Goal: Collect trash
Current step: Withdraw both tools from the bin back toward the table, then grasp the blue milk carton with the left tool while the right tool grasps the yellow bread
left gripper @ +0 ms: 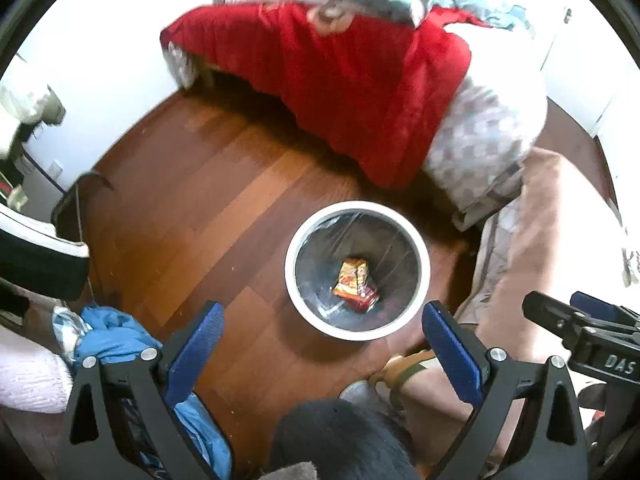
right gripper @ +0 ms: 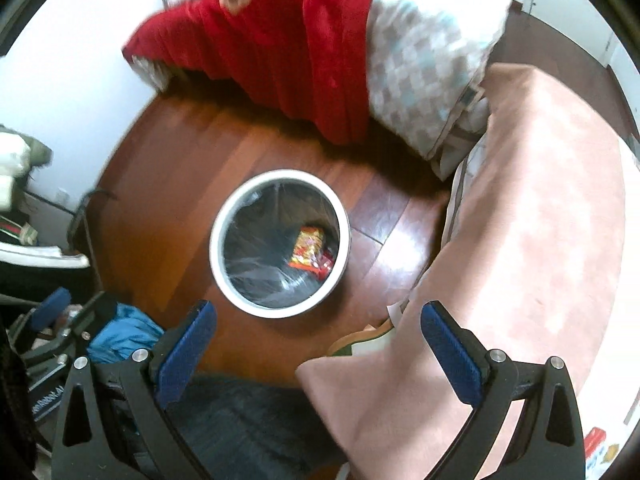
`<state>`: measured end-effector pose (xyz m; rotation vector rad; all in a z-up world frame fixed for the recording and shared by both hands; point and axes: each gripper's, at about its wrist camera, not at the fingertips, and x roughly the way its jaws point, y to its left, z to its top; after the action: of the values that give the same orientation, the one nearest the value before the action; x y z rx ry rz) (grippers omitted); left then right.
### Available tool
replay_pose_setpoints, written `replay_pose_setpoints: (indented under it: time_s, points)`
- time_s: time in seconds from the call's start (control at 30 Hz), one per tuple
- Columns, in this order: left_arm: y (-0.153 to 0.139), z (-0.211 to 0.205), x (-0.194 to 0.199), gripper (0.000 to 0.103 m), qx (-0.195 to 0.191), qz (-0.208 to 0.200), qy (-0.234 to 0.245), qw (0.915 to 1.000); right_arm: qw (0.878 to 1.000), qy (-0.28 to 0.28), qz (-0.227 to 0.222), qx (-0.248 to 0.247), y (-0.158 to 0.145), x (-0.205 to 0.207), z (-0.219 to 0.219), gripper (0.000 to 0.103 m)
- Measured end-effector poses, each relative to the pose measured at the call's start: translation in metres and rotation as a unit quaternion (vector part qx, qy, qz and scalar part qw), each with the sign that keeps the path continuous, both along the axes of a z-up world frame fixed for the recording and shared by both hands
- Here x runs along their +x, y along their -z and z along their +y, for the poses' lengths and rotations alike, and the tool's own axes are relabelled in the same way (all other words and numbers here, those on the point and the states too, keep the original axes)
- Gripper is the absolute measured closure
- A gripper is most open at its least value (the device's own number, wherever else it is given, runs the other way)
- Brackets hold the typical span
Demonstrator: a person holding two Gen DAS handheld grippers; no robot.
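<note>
My left claw (left gripper: 322, 344) is spread wide with nothing between its blue pads, hanging over the wooden floor (left gripper: 192, 216) just short of the round white-rimmed bin (left gripper: 304, 312). The bin is lined with a clear bag, and at its bottom lies a crumpled snack wrapper (left gripper: 354, 284), yellow and orange at the far end and red at the near end. Its long axis runs roughly away from me, tilted a little to the right at the near end. Beyond the bin a red blanket (left gripper: 340, 80) drapes off the bed, next to a checked quilt (left gripper: 480, 140). A blue cloth (left gripper: 112, 336) lies on the floor behind my left finger, and my other claw (left gripper: 560, 312) shows at the right edge.

From the right wrist, my right claw (right gripper: 318, 338) is likewise wide apart and empty, poised near the same bin (right gripper: 218, 256). The wrapper (right gripper: 310, 248) rests against the right side of the bin's bottom, its yellow end pointing away from me and its red end nearer. A pink cover (right gripper: 520, 220) fills the right, passing under my right finger. The blue cloth (right gripper: 120, 332) sits at lower left, beside my left claw (right gripper: 56, 312).
</note>
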<state>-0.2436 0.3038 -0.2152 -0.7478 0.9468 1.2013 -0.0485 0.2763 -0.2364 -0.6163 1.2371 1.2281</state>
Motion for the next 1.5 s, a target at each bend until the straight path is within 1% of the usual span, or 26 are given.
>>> replay_pose_setpoints:
  time_s: [0.07,0.2,0.27,0.37,0.43,0.53,0.6,0.7,0.73,0.8,0.87,0.9,0.93,1.0,1.07,1.13,1.17,1.2,1.23,1.27,1.3,1.37,1.4,1.43,1.47,1.5]
  points:
    - [-0.023,-0.014,0.01,0.002,0.021,0.001,0.011,0.9997,1.0,0.009,0.005,0.025,-0.027,0.01,-0.021,0.0]
    - [-0.052,-0.041,0.036,0.002,0.048,-0.014,0.042,0.9979,0.998,0.039,0.008,0.058,-0.067,0.037,-0.07,0.0]
    - [-0.059,-0.055,0.054,0.002,0.052,-0.025,0.06,0.9965,0.996,0.065,0.005,0.065,-0.082,0.06,-0.106,0.0]
    - [-0.058,-0.079,0.09,0.002,0.051,-0.036,0.093,0.9937,0.992,0.108,0.003,0.058,-0.089,0.095,-0.165,0.0]
    - [-0.046,-0.097,0.123,0.002,0.036,-0.038,0.122,0.9911,0.989,0.14,0.004,0.046,-0.084,0.119,-0.202,0.0]
    - [-0.019,-0.124,0.174,0.002,0.005,-0.035,0.168,0.9852,0.98,0.199,-0.004,0.013,-0.064,0.165,-0.27,0.0]
    - [0.006,-0.148,0.214,0.002,-0.016,-0.025,0.207,0.978,0.97,0.244,-0.01,-0.011,-0.047,0.196,-0.314,0.0]
    - [0.036,-0.178,0.26,0.002,-0.05,-0.014,0.247,0.9676,0.949,0.313,-0.01,-0.045,-0.017,0.243,-0.38,0.0]
    - [0.043,-0.189,0.274,0.002,-0.062,-0.017,0.26,0.9636,0.941,0.334,-0.008,-0.056,-0.006,0.259,-0.401,0.0]
    - [0.046,-0.21,0.297,0.002,-0.07,-0.02,0.286,0.9554,0.931,0.36,0.005,-0.065,0.01,0.283,-0.43,0.0]
    - [0.044,-0.24,0.321,0.002,-0.064,-0.031,0.344,0.9363,0.923,0.376,0.026,-0.072,0.025,0.3,-0.453,0.002]
    - [0.041,-0.254,0.331,0.002,-0.052,-0.028,0.377,0.9243,0.921,0.38,0.037,-0.075,0.031,0.304,-0.462,0.003]
    - [0.039,-0.268,0.343,0.002,-0.04,-0.022,0.416,0.9081,0.92,0.381,0.043,-0.08,0.035,0.307,-0.471,0.003]
    - [0.036,-0.292,0.363,0.002,-0.022,-0.004,0.492,0.8701,0.921,0.378,0.043,-0.087,0.04,0.309,-0.48,0.003]
    - [0.041,-0.313,0.381,0.003,-0.014,0.024,0.566,0.8241,0.922,0.374,0.048,-0.093,0.045,0.311,-0.49,0.003]
    - [0.05,-0.33,0.394,0.003,-0.01,0.056,0.63,0.7743,0.922,0.371,0.051,-0.096,0.049,0.313,-0.491,0.003]
    - [0.056,-0.337,0.4,0.003,-0.009,0.071,0.655,0.7525,0.922,0.37,0.052,-0.097,0.05,0.313,-0.493,0.003]
    - [0.063,-0.342,0.406,0.003,-0.016,0.087,0.674,0.7337,0.922,0.37,0.054,-0.097,0.052,0.314,-0.491,0.003]
    - [0.07,-0.345,0.411,0.003,-0.025,0.099,0.687,0.7193,0.922,0.371,0.056,-0.095,0.053,0.314,-0.492,0.003]
    - [0.078,-0.347,0.416,0.003,-0.039,0.108,0.697,0.7082,0.922,0.371,0.057,-0.093,0.056,0.315,-0.492,0.003]
    - [0.084,-0.349,0.419,0.006,-0.045,0.114,0.702,0.7019,0.922,0.371,0.057,-0.093,0.056,0.314,-0.488,0.003]
    - [0.089,-0.35,0.426,0.014,-0.025,0.118,0.7,0.7038,0.922,0.372,0.059,-0.089,0.057,0.315,-0.488,0.003]
    - [0.09,-0.349,0.429,0.043,-0.031,0.115,0.695,0.7094,0.922,0.373,0.058,-0.087,0.059,0.316,-0.485,0.003]
    - [0.092,-0.344,0.434,0.068,-0.051,0.114,0.68,0.7226,0.921,0.375,0.059,-0.084,0.059,0.316,-0.484,0.003]
    - [0.093,-0.337,0.437,0.071,-0.068,0.106,0.659,0.7414,0.921,0.377,0.06,-0.078,0.059,0.316,-0.483,0.003]
    - [0.091,-0.331,0.439,0.075,-0.072,0.094,0.639,0.7603,0.921,0.377,0.061,-0.074,0.058,0.315,-0.482,0.003]
